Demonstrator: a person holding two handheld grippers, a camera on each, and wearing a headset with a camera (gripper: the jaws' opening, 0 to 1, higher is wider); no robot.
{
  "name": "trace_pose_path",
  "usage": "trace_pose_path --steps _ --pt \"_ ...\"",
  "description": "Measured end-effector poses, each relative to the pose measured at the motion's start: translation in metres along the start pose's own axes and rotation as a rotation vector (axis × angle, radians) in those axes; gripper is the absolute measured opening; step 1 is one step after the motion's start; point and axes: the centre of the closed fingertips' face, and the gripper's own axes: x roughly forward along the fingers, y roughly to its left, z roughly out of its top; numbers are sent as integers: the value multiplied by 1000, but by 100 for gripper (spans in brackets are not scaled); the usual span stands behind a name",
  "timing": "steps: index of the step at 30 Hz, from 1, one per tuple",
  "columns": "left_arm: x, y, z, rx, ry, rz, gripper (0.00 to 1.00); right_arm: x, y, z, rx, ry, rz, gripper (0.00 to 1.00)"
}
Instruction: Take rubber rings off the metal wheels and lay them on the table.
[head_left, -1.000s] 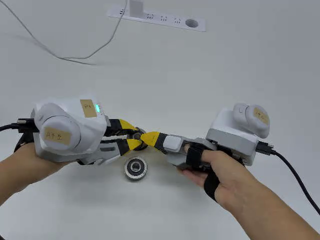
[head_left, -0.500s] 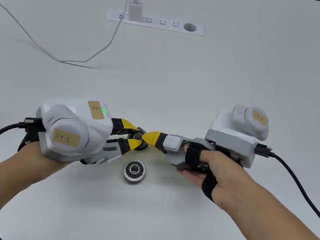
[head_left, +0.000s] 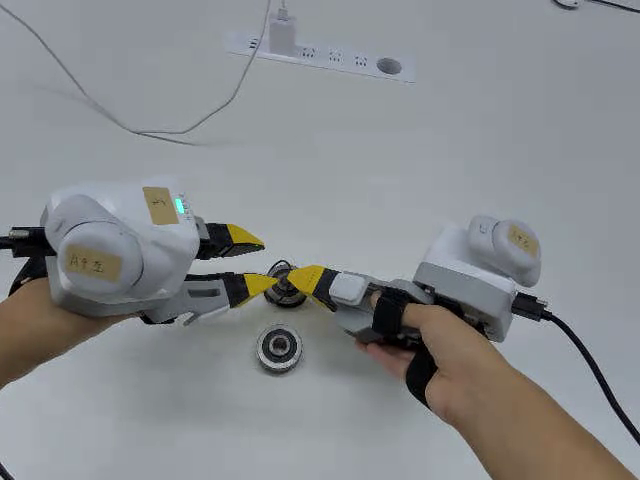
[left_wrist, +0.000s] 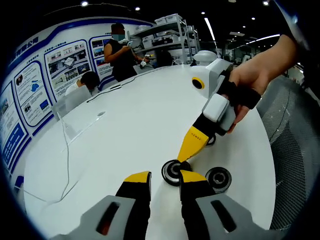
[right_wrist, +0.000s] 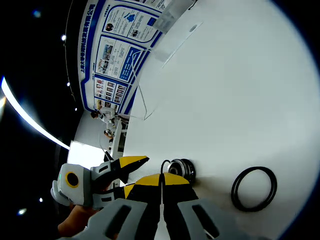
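Note:
A metal wheel sits on the white table between the two grippers, and a thin black loop of rubber stands up from it. My right gripper is shut with its yellow tips at this wheel, seemingly pinching that rubber ring. My left gripper is open just left of the wheel and touches nothing. A second wheel lies nearer to me. One loose black rubber ring lies flat on the table.
A white power strip with a plugged cable lies at the far side of the table. In the left gripper view, people stand at the far end, by wall posters and shelves.
My left gripper has let go of the wheel, opened and drawn back to the left. The right gripper stays shut at the wheel. The head camera has shifted.

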Motion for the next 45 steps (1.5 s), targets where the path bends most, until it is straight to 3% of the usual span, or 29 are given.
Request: trace_pose_path --steps 8,12,17,25,32,45 --pt "-10 8 -2 -18 -1 39 28 -4 16 3 -6 -9 35 1" --pt "-11 7 1 -16 -6 43 32 -12 29 12 -8 -34 69 1" --pt "-8 5 7 -16 -15 45 35 -25 32 23 1 -72 82 1" --pt "-4 3 11 -14 -19 41 36 -53 -2 27 37 -116 1 1" --pt "-2 -1 11 -8 -13 33 35 -72 -36 17 70 -122 -75 1" --pt "-5 -2 12 -6 -9 38 34 -88 -69 9 76 -138 -193 1"
